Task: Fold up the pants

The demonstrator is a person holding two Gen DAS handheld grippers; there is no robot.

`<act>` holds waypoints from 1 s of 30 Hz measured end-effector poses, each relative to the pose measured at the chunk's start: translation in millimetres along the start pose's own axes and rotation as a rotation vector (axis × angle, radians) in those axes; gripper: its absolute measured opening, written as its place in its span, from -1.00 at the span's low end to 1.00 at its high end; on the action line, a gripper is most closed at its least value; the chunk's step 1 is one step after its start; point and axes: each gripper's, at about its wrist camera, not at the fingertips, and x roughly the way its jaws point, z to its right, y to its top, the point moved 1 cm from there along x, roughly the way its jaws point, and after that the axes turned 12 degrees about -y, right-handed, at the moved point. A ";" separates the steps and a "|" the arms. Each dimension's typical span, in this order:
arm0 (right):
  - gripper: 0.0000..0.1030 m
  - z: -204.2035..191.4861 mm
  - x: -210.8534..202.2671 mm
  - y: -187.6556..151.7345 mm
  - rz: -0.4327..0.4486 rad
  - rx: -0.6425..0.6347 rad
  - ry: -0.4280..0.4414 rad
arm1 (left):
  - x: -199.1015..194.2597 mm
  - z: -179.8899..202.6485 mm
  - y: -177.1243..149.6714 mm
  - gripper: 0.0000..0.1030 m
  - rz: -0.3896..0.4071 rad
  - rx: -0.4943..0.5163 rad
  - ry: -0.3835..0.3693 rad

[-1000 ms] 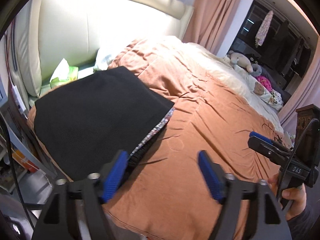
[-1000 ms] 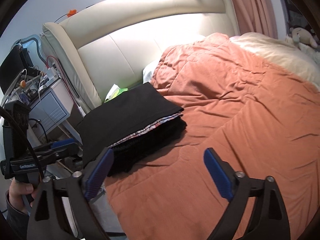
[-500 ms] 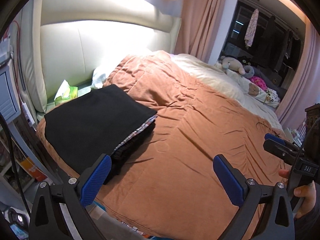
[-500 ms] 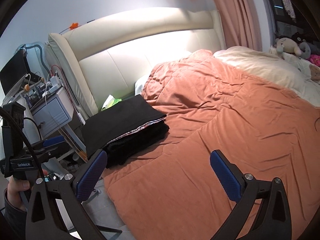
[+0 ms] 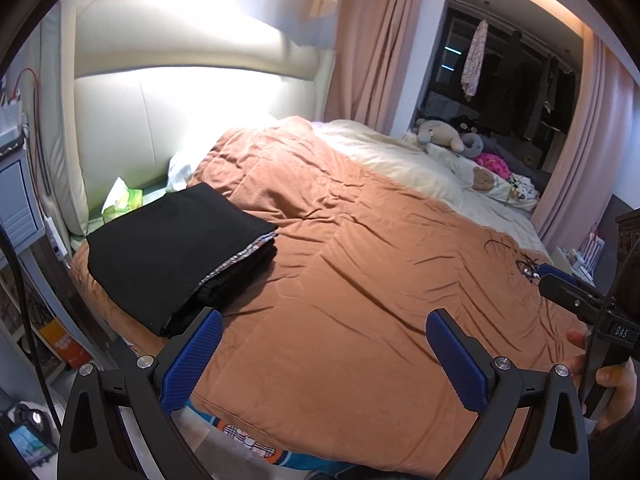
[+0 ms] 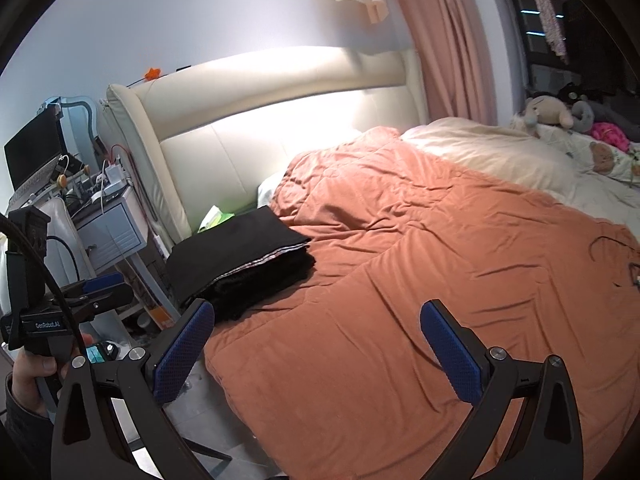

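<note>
The black pants [image 5: 172,248] lie folded in a flat stack with other folded clothes on the near left corner of the bed, on the orange duvet [image 5: 360,280]; they also show in the right wrist view [image 6: 236,260]. My left gripper [image 5: 324,356] is open and empty, held back from the bed's edge, to the right of the stack. My right gripper [image 6: 316,352] is open and empty, also back from the bed. Each gripper shows in the other's view: the right one [image 5: 568,292], the left one [image 6: 96,292].
A cream padded headboard [image 5: 180,112] stands behind the stack. A green tissue pack [image 5: 124,200] lies by it. A nightstand with cables [image 6: 104,216] stands left of the bed. Soft toys [image 5: 440,136] and a cream blanket [image 6: 500,152] lie at the far side. Pink curtains [image 5: 372,40] hang beyond.
Both grippers have pulled back and up away from the folded stack, so more of the bed and room shows. The left gripper's jaws have widened. The stack has not moved.
</note>
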 end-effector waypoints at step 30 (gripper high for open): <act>1.00 18.8 -166.7 -109.2 0.053 0.107 -0.210 | -68.7 110.3 -82.3 0.99 0.039 0.163 -0.132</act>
